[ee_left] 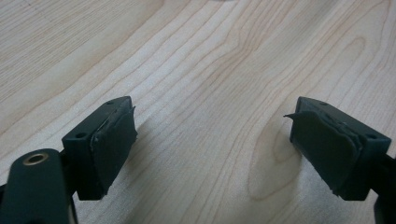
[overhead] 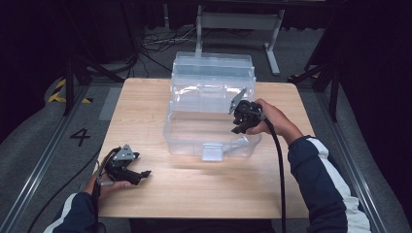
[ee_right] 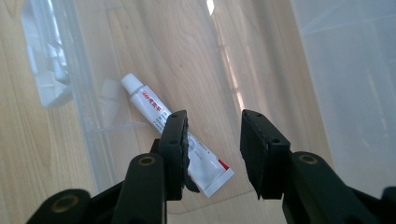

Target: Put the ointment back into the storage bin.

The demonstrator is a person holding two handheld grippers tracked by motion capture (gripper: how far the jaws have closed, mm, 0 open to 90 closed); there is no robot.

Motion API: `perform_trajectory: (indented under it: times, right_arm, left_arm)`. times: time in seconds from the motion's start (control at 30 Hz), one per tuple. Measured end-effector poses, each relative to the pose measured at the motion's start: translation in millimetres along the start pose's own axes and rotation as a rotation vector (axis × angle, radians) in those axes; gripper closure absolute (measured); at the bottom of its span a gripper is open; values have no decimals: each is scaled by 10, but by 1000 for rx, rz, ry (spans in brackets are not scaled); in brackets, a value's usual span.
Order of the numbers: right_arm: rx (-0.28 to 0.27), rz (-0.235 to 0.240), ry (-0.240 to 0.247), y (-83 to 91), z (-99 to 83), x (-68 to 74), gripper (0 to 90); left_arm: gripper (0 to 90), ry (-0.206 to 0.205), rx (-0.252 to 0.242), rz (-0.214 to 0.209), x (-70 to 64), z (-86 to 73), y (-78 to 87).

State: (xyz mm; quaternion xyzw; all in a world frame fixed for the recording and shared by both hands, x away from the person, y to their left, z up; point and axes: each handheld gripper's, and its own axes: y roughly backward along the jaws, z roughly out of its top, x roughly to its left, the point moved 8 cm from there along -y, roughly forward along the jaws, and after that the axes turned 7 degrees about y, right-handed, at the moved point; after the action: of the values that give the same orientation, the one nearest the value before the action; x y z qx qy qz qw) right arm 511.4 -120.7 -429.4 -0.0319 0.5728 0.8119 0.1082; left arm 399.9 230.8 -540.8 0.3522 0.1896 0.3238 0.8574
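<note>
- Work surface: a light wooden table (overhead: pixel 204 189) carries a clear plastic storage box (overhead: pixel 194 141), which stands at the centre towards the far edge.
- Box state: its hinged lid (overhead: pixel 214 73) is swung open and stands behind the body. A latch tab (overhead: pixel 212 152) sits at the middle of the near wall.
- Right gripper (overhead: pixel 239 127): held in the person's right hand (overhead: pixel 272 119) above the right-hand part of the open box, jaws pointing down into it. A cable trails from it back along the blue sleeve (overhead: pixel 316 179).
- Right jaws: they stand apart with a clear gap between the pads; nothing is gripped. In the right gripper view (ee_right: pixel 212 140), the box floor shows through that gap.
- Object: a small white tube (ee_right: pixel 175 128) with a white cap and red print lies flat on the box floor, near a side wall. In the right gripper view its lower part passes behind the left-hand jaw; whether that pad touches it cannot be told.
- Left gripper (overhead: pixel 145 173): held in the left hand (overhead: pixel 109 184) at the near left corner of the table, well apart from the box and low over the wood.
- Left jaws: spread wide in the left gripper view (ee_left: pixel 210 135), with bare wood grain between the pads and no object held.
</note>
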Motion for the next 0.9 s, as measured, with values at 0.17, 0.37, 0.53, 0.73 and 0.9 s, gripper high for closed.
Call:
perform_trajectory:
  times: [0.17,0.37,0.53,0.73,0.9]
  right_arm:
    - [-114,-51,-17,137,9,-32,601]
    - [-252,-118,-56,323,-8,-89,564]
    - [-380,-174,-92,492,-53,-145,523]
    - [-462,-221,-87,644,-52,-190,501]
    - [-490,-275,-104,756,-39,-289,489]
  left_arm:
    - [148,11,11,11,-4,7,0]
    - [227,1,14,12,-45,51,16]
    - [238,-10,-60,6,-108,272,142]
    - [260,-56,-105,10,-225,529,243]
    - [272,-76,-129,9,-288,694,309]
